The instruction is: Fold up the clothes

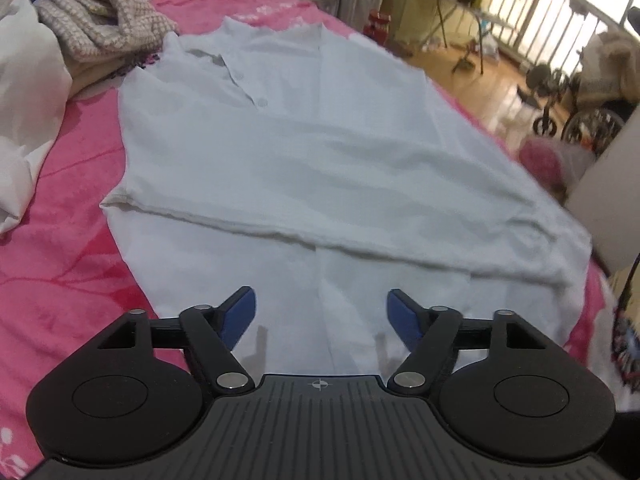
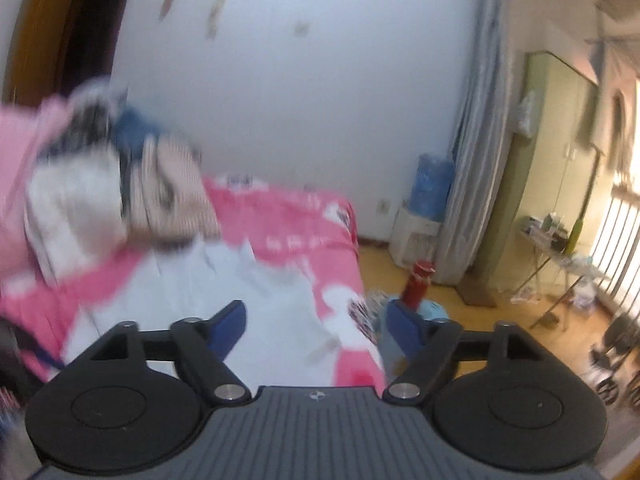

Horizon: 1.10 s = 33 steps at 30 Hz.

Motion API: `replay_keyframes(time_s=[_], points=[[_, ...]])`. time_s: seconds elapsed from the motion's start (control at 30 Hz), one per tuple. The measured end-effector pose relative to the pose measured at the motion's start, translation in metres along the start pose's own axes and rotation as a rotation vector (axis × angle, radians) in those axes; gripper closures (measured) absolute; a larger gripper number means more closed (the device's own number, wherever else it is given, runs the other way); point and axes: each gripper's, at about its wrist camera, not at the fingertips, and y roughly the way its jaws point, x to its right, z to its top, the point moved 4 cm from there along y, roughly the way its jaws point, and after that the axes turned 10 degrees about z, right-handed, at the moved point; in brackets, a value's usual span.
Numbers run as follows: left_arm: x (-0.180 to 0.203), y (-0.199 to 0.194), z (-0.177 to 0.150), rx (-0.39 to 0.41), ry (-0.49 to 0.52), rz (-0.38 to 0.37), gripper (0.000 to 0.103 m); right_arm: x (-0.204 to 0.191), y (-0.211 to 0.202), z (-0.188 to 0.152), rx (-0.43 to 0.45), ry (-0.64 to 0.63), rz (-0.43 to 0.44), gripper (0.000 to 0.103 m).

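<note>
A white collared shirt (image 1: 304, 152) lies spread flat on the pink bedspread (image 1: 76, 216), its collar at the far end and a fold line running across it nearer to me. My left gripper (image 1: 321, 312) hovers over the shirt's near hem, open, with nothing between its blue pads. The right wrist view is blurred. There the right gripper (image 2: 316, 322) is held high above the bed, open and empty, looking over the far part of the shirt (image 2: 256, 292) toward the wall.
A heap of other clothes (image 1: 100, 20) sits at the bed's far left, beside a white cloth (image 1: 28, 92). The bed's right edge drops to a wooden floor (image 1: 492, 92) with a red bottle (image 2: 418, 282), a folding table (image 2: 560, 248) and a wheeled chair (image 1: 592, 116).
</note>
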Motion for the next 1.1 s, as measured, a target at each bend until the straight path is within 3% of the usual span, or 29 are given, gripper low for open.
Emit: replay_keyframes(time_s=[0.07, 0.17, 0.33, 0.53, 0.87, 1.1], points=[[-0.003, -0.005, 0.003, 0.041, -0.025, 0.006, 0.011, 0.002, -0.004, 0.008, 0.049, 0.062, 0.011, 0.006], [-0.006, -0.013, 0.008, 0.116, -0.046, 0.029, 0.002, 0.002, -0.006, 0.013, 0.109, 0.105, 0.014, 0.002], [-0.011, -0.018, 0.013, 0.17, -0.073, 0.053, 0.0, 0.001, -0.004, 0.019, 0.153, 0.174, 0.059, 0.0], [-0.017, -0.017, 0.013, 0.172, -0.112, 0.084, 0.0, -0.005, 0.006, 0.022, 0.144, 0.26, 0.123, 0.0], [-0.027, -0.026, 0.009, 0.21, -0.148, 0.161, 0.0, -0.03, 0.017, 0.024, 0.192, 0.28, 0.201, 0.0], [-0.043, -0.027, 0.01, 0.229, -0.186, 0.201, 0.0, -0.024, 0.037, 0.032, 0.175, 0.341, 0.262, 0.0]])
